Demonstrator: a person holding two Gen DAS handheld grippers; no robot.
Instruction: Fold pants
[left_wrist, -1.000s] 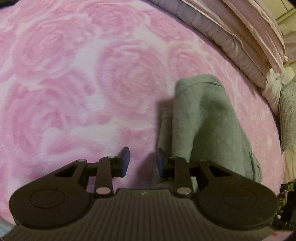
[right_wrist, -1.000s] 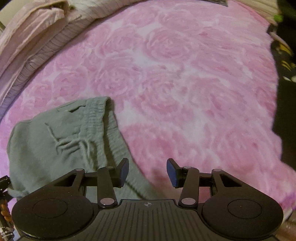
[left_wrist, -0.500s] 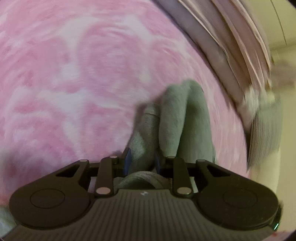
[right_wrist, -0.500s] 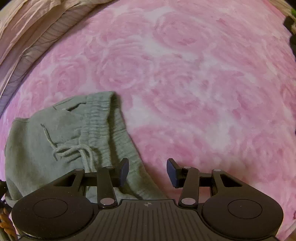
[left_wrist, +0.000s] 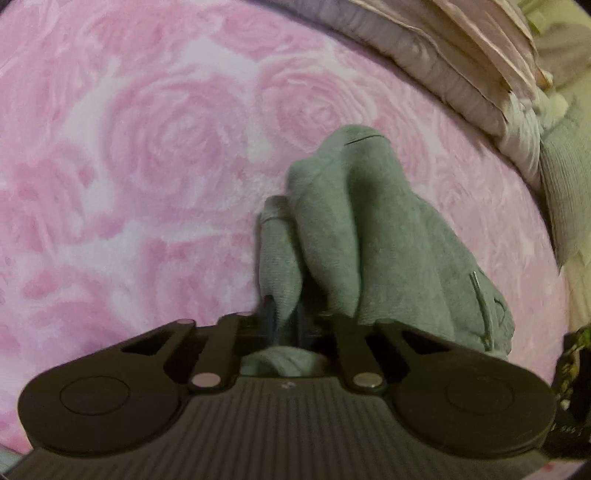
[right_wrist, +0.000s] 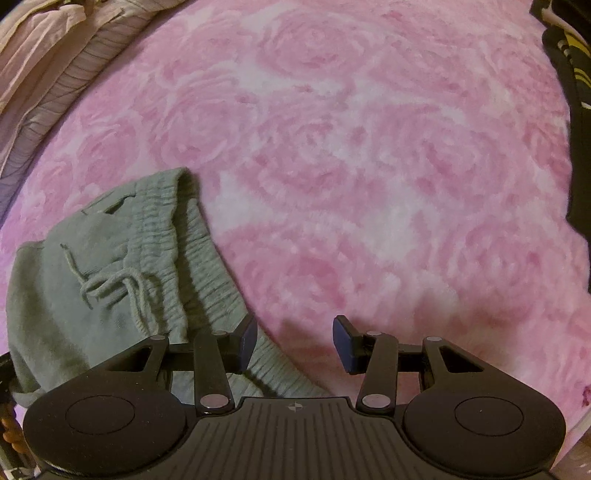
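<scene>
My left tongs (left_wrist: 286, 321) were clamped tight on a fold of the grey-green sweatpants (left_wrist: 369, 236); the cloth rose in a bunched ridge from the pads and draped away over the pink rose-patterned blanket (left_wrist: 147, 147); in the right wrist view the sweatpants (right_wrist: 110, 266) lay at the lower left on the blanket (right_wrist: 369, 147), the ribbed elastic waistband (right_wrist: 184, 258) and its knotted drawstring (right_wrist: 110, 284) facing up; my right tongs (right_wrist: 293, 341) stood about half open, holding nothing; their left pad sat over the waistband's edge, the right pad over bare blanket; striped bedding (right_wrist: 55, 74) was heaped along the far edge, and a dark garment (right_wrist: 569, 110) lay at the right.
</scene>
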